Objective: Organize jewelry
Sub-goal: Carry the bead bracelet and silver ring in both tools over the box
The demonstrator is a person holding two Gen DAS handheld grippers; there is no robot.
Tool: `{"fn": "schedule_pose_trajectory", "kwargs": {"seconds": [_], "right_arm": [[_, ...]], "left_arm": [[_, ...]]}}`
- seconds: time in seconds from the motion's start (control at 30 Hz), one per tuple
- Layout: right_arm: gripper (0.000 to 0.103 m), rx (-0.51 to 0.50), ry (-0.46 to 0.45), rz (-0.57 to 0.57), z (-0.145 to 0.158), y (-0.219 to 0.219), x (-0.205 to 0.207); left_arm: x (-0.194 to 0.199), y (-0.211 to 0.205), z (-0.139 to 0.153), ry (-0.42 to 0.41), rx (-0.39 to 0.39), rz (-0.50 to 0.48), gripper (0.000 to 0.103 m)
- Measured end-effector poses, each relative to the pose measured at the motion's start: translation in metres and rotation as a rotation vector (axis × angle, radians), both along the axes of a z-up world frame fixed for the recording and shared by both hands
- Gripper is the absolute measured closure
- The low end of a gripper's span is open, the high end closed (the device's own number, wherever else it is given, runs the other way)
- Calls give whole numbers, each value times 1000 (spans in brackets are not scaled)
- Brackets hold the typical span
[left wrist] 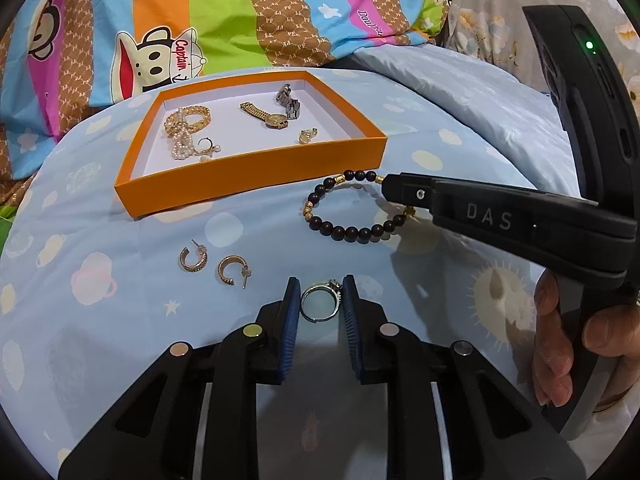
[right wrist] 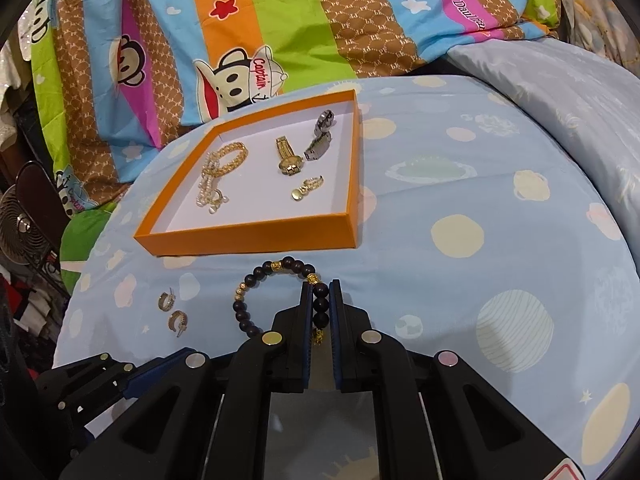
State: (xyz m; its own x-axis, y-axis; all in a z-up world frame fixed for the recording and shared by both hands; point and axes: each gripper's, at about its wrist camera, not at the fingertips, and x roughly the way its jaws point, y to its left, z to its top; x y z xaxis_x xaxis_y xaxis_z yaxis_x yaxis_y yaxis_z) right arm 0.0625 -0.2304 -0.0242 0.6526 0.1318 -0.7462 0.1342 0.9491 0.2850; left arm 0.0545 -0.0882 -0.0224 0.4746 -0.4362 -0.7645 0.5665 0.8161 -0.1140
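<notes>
Right gripper (right wrist: 321,307) clamped on my beaded bracelet (right wrist: 256,280); left gripper (left wrist: 320,304) apart, straddling the ring (left wrist: 321,303); orange box (left wrist: 256,168) ahead.

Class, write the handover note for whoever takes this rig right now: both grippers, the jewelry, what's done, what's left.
Left gripper: fingers either side of the silver stone-set ring on the blue patterned bedsheet, not clamped.
Right gripper: shut on the dark beaded bracelet.
Done: gold watch, silver watch and pearl pieces lie in the orange cardboard tray.
Left: ring, bracelet, two gold hoop earrings.
</notes>
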Motion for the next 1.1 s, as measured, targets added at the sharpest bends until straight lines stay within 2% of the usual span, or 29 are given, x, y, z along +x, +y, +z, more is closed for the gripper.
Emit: {"fn": "schedule_pose_trajectory", "kwargs": {"seconds": [0.17,0.37,0.53,0.7,0.83,1.0,1.1], "right_arm": [[96,18,-52,3,10,-1,-10],[96,27,-127,43,45,2,-15],[96,-17,-170,101,79,12,13],[96,-19,-189,151,98,30,67],[96,50,-163,174,85,38,110],[96,138,-60,190,40,41,157],[96,110,-12,165,20,38,169]], "left_arm": [[-2,10,8,-6,-27,16,82],[13,37,26,-18,-49,73,82],[41,56,46,-75,-29,138,82],[68,72,59,-110,-36,194,82],[90,79,62,-113,-39,217,82],[111,79,56,-102,-33,220,82],[119,76,52,-94,-28,214,82]]}}
